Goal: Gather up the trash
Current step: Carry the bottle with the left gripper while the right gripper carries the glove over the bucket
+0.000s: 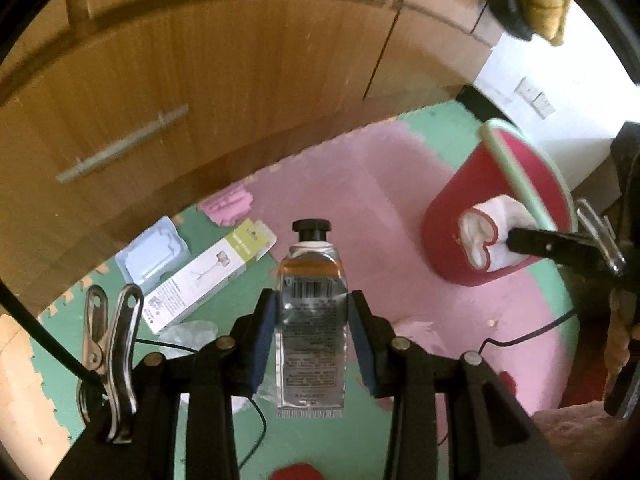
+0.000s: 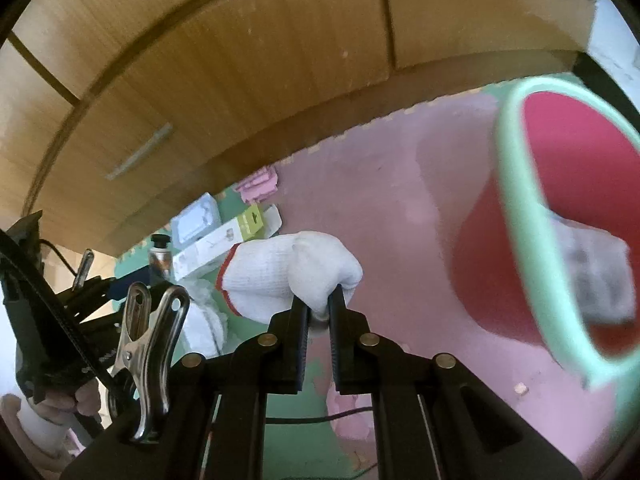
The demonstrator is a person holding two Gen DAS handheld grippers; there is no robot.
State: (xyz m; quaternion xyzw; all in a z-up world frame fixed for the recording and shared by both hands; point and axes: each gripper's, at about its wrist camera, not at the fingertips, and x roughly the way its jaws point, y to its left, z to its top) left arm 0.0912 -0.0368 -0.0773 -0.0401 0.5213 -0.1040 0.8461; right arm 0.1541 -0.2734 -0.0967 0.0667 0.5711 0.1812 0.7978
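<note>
My left gripper (image 1: 312,300) is shut on a silver tube (image 1: 310,320) with a black cap, held upright above the foam mat. My right gripper (image 2: 319,300) is shut on a white knit glove (image 2: 288,276) with a red cuff; the glove (image 1: 486,240) also shows in the left wrist view, in front of the bin. The red bin (image 2: 568,184) with a mint-green rim stands at the right, a pale crumpled thing lying inside it. In the left wrist view the red bin (image 1: 452,216) stands at the right. The tube (image 2: 160,260) appears small at the left of the right wrist view.
A white and green carton (image 1: 204,280), a clear blister pack (image 1: 152,256) and a pink foam piece (image 1: 228,204) lie on the pink and green mat by the wooden cabinet (image 1: 200,80). Crumpled white plastic (image 2: 204,316) and thin black cables lie on the mat.
</note>
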